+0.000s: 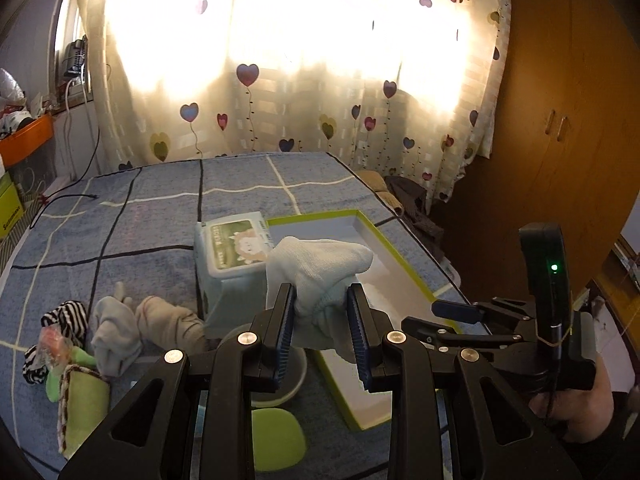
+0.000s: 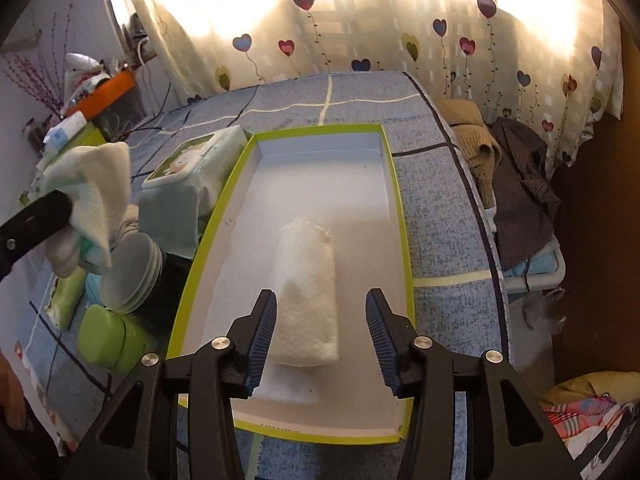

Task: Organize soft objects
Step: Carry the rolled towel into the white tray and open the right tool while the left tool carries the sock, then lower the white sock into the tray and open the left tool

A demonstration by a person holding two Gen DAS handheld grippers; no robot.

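Left wrist view:
Left gripper (image 1: 320, 322): pinching a pale bundled sock (image 1: 320, 270), carrying it above the bed (image 1: 140, 216) towards the green-rimmed box (image 1: 404, 264).
Waiting pile: more rolled socks (image 1: 120, 330) are lying left of the wipes pack (image 1: 234, 246).

Right wrist view:
Right gripper (image 2: 322, 336): jaws standing spread, gripping nothing, hovering over the white rolled towel (image 2: 306, 290) lying inside the box.
Step in hand: judging by this, one roll is placed and the sock is coming next.
Next move: the right gripper clearing away, the sock being lowered beside the towel.
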